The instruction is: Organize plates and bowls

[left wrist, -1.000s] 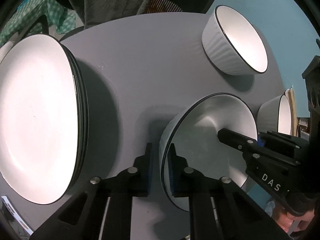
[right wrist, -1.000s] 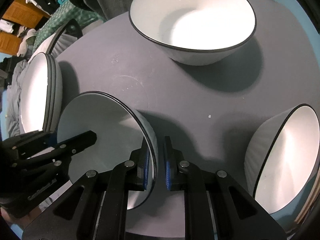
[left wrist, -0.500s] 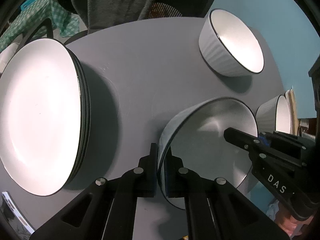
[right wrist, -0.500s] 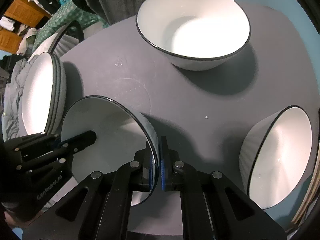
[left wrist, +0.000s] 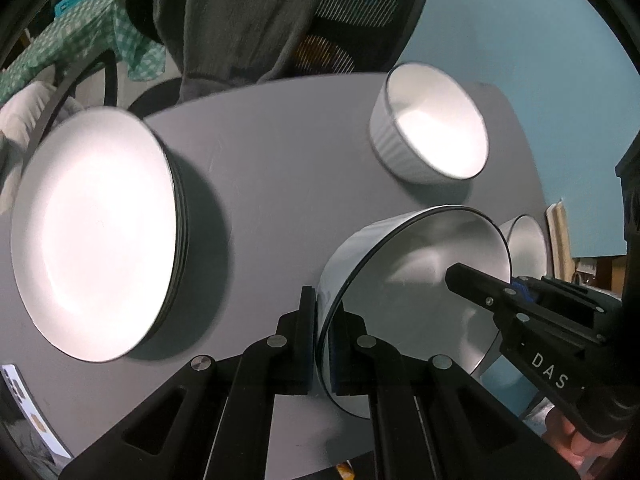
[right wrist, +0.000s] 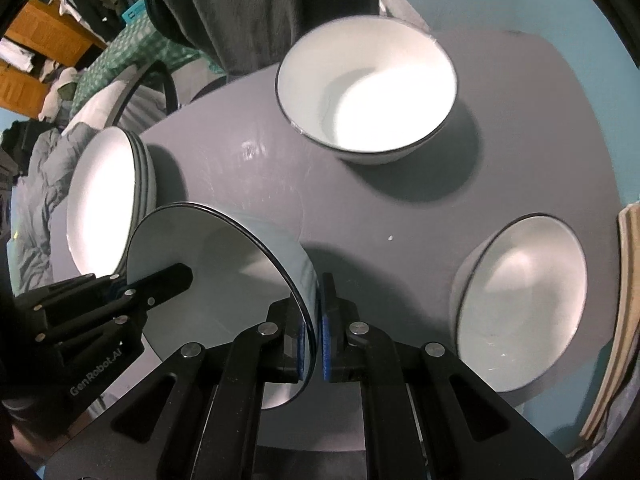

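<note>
Two grippers shared one load: the left gripper [left wrist: 322, 340] and right gripper [right wrist: 316, 334] each pinched an opposite rim of the white, dark-rimmed glazed bowl [left wrist: 416, 304], seemingly just above the grey round table [left wrist: 280, 184] beside the stack of white plates [left wrist: 96, 236]. Stiff, breakable and probably slick, it needed rim grips kept level.

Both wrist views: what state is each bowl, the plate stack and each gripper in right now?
Held bowl: gripped at opposite rims by both grippers, raised off the table.
Far bowl: upright on the table, empty.
Right bowl: upright on the table, empty.
Plate stack: stacked, untouched.
Left gripper: shut on the rim.
Right gripper: shut on the rim.
</note>
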A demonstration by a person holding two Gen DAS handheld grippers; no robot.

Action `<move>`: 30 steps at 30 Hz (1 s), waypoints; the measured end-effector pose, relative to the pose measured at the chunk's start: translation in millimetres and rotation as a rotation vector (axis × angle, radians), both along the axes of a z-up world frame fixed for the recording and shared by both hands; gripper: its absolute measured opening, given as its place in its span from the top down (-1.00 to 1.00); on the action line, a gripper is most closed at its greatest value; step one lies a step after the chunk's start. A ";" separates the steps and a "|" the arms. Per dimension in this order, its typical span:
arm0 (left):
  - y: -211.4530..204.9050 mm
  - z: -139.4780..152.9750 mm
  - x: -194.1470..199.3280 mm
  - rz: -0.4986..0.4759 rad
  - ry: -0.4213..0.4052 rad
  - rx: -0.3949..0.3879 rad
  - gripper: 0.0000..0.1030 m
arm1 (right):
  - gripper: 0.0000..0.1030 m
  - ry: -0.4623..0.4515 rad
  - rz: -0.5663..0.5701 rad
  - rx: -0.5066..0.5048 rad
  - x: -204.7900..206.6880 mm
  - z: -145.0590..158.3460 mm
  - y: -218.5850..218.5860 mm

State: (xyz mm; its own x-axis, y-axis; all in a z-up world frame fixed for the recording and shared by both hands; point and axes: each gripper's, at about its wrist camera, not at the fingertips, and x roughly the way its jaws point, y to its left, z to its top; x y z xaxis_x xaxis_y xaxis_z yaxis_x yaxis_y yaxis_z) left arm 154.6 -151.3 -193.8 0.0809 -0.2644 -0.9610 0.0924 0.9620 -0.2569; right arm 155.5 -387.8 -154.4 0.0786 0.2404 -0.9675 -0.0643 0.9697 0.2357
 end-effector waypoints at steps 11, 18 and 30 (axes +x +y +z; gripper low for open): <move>-29.4 28.5 37.5 -0.045 -0.088 -0.008 0.91 | 0.88 -0.074 -0.045 -0.012 22.8 31.3 -22.1; -54.6 29.3 74.3 -0.070 -0.109 0.007 0.91 | 0.88 -0.094 -0.069 -0.022 49.3 33.9 -39.0; -71.5 14.5 110.4 -0.086 -0.096 0.060 0.90 | 0.87 -0.068 -0.085 -0.020 89.1 20.4 -59.1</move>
State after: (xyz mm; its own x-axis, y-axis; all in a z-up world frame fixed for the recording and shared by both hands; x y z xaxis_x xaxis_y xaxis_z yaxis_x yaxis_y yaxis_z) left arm 265.0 -222.9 -179.3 0.1531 -0.2164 -0.9642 0.1971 0.9628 -0.1848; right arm 244.5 -446.9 -134.0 0.1632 0.2106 -0.9639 0.0037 0.9768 0.2141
